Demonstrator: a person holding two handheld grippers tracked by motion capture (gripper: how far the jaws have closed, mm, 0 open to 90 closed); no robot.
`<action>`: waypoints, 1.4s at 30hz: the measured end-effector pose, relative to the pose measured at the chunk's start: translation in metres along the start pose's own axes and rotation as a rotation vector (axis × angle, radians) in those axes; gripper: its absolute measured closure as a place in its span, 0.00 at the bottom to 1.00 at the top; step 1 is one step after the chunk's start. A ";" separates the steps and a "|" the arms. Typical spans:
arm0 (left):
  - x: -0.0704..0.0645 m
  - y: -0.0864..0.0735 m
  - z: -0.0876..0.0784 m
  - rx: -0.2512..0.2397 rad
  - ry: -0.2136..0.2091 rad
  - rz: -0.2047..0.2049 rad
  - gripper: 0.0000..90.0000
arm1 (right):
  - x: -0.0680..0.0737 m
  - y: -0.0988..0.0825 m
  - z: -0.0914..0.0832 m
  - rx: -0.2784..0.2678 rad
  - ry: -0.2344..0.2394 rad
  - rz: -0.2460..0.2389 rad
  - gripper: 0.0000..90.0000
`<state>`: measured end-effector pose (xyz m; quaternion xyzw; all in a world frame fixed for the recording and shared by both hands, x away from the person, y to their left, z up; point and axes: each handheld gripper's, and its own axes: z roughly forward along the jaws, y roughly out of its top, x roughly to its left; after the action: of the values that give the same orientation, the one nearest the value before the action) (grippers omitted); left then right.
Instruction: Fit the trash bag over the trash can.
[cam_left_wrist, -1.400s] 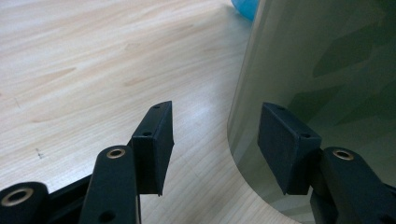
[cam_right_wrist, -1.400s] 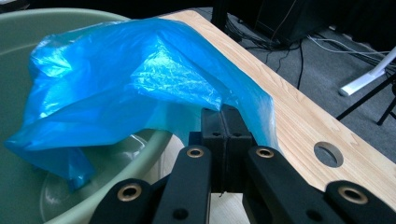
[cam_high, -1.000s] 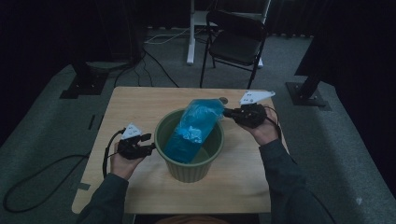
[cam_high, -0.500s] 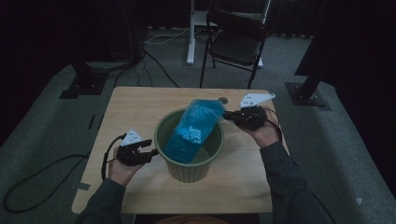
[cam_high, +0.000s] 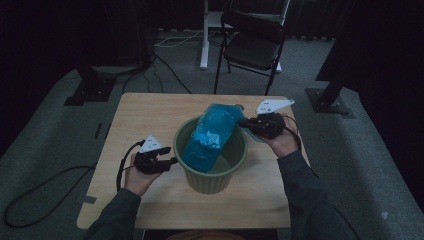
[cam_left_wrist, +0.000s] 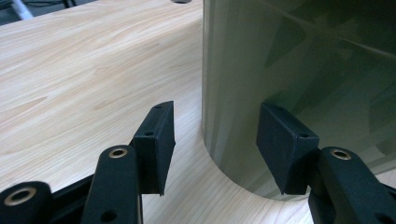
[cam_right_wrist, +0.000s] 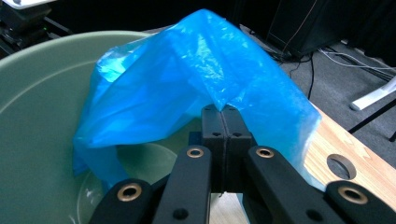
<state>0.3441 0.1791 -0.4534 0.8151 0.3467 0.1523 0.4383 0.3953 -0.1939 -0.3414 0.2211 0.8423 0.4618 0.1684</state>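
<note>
Currently lining | right gripper (cam_high: 243, 122) clamped on crinkly blue plastic bag (cam_high: 210, 137), frame centre, half inside round green plastic bin (cam_high: 212, 181) | left gripper (cam_high: 172, 161) spread beside bin wall | remaining: spread bag over rim

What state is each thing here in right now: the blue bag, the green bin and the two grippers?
Blue plastic bag: partly in the bin, one edge pinched.
Green bin: upright on the table.
Right gripper: shut on the bag.
Left gripper: open, jaws beside the bin's outer wall.
Folding chair: unfolded, unoccupied.
</note>
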 end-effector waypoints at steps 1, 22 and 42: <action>0.001 0.002 0.002 0.004 0.000 -0.002 0.52 | 0.000 0.000 0.000 -0.001 0.001 0.000 1.00; 0.019 0.041 -0.047 -0.161 0.039 -0.019 0.53 | 0.018 0.006 0.015 0.021 0.102 -0.064 1.00; -0.026 0.100 -0.030 -0.159 -0.079 0.151 0.42 | 0.036 0.019 0.027 0.050 0.143 -0.119 1.00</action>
<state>0.3521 0.1418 -0.3532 0.8068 0.2538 0.1797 0.5023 0.3821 -0.1467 -0.3427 0.1412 0.8752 0.4442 0.1294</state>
